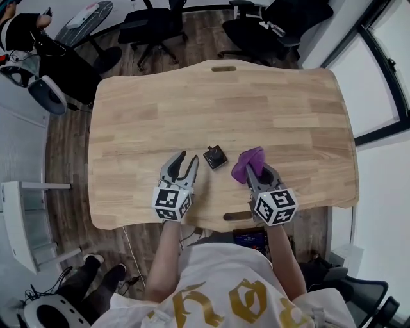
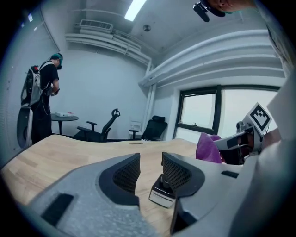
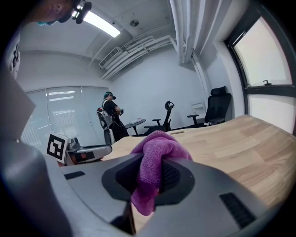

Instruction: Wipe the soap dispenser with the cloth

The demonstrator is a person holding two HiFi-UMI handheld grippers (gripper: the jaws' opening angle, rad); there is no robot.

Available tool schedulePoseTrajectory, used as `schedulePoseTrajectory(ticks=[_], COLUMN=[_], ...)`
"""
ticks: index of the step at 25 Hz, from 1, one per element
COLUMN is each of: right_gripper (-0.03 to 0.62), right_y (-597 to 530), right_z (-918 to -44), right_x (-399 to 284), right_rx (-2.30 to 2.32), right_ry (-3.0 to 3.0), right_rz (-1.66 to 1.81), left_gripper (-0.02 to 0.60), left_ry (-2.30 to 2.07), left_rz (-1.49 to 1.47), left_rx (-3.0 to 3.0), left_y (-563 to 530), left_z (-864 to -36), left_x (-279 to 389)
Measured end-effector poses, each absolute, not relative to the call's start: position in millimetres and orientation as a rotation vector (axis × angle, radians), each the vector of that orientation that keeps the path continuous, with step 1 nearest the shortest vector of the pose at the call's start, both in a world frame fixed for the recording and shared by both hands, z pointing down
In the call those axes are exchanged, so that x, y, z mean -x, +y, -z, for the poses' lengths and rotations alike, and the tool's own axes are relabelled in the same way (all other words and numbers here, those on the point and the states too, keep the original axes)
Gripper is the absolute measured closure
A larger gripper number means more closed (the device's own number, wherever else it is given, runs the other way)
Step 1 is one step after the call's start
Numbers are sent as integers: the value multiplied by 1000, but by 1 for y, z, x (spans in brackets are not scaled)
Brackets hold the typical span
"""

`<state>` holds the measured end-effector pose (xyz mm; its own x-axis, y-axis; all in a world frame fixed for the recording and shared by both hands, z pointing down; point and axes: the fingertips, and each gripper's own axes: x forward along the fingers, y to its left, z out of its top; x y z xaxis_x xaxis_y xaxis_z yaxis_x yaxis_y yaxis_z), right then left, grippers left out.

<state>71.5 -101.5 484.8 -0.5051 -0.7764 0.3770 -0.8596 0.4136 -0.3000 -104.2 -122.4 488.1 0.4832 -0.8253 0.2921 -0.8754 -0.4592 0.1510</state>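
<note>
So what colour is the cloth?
Purple. The cloth shows best in the right gripper view.

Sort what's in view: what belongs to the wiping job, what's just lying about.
Job: soap dispenser; purple cloth, clamped in right gripper; left gripper, open beside the dispenser.
Lying about: office chairs; side table; person in the background.

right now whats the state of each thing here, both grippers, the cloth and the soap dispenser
left gripper, open, nothing between its jaws
right gripper, shut on the cloth
cloth, bunched up, clamped between the right gripper's jaws
soap dispenser, upright on the table between the two grippers, neither one touching it
</note>
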Motion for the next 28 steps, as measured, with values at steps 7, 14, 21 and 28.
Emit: schedulePoseTrajectory(ticks=[7,14,21,28], right_gripper=[533,533,533,533], right_y=[-102,-107,-106,-114], right_z=[-508,-535,-564,-582], right_x=[-70,-62,-59,-55], right_rx=[-1388,-1304,-1222,-1169], right_ry=[-2461,-2439,-2400,-2376], right_rz=[-729,-779,-838,-857], left_gripper=[406,337,265,212], left_ry=[-1315,-1148,-1069,-1052], left_rz=[-315,-431,-579,-630], left_rx=[-2419,-2451,-2494,-2538], left_y=[-112,-108,-112,-120], left_z=[-532,-572,-596,-608], left_x=[88,69,58,56])
